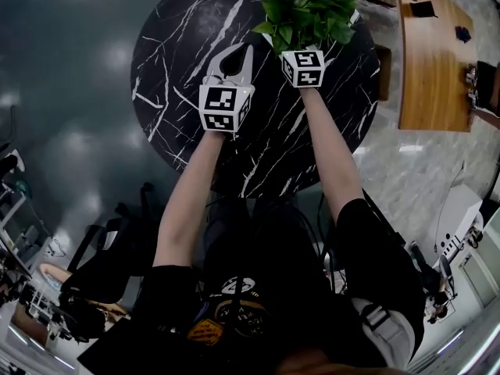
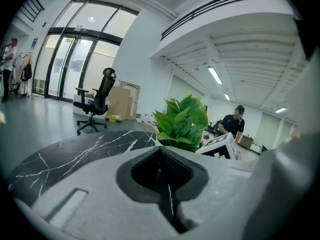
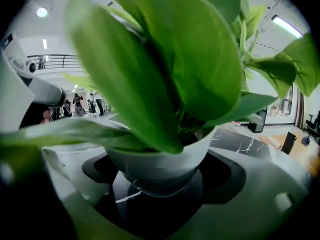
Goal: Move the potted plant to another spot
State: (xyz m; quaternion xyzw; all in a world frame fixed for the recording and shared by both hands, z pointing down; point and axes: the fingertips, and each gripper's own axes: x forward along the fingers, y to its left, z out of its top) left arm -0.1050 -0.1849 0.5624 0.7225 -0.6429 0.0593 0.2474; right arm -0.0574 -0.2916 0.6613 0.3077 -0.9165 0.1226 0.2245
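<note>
1. Your right gripper (image 1: 305, 50) reaches to the far edge of the round black marble worktop (image 1: 176, 61). Its marker cube sits just under the leaves of the potted plant (image 1: 312, 6).
2. In the right gripper view, the fingers (image 3: 262, 194) are spread wide on either side of the white pot (image 3: 160, 166). A dark gap shows on each side of the pot, so the fingers are released and not pressing on it.
3. The pot stands upright on the black worktop, between those open fingers. Its broad green leaves fill most of that view.
4. Your left gripper (image 1: 246, 53) rests over the middle of the worktop, beside the right one and slightly nearer to you. It points toward the plant.
5. In the left gripper view, the fingers (image 2: 100, 204) are clenched together with nothing between them. Only the moulded hollow between the pads shows.
6. From the left gripper view, the plant stands just ahead and a little to the right. The right gripper's marker cube (image 2: 222, 146) is close against the plant's right side.
7. Beyond the worktop there is a black office chair (image 2: 95, 104) on the grey floor, with cardboard boxes (image 2: 121, 101) behind it. A seated person (image 2: 233, 126) is in the background.
8. In the head view, a curved wooden desk (image 1: 426, 61) stands to the right of the worktop.
</note>
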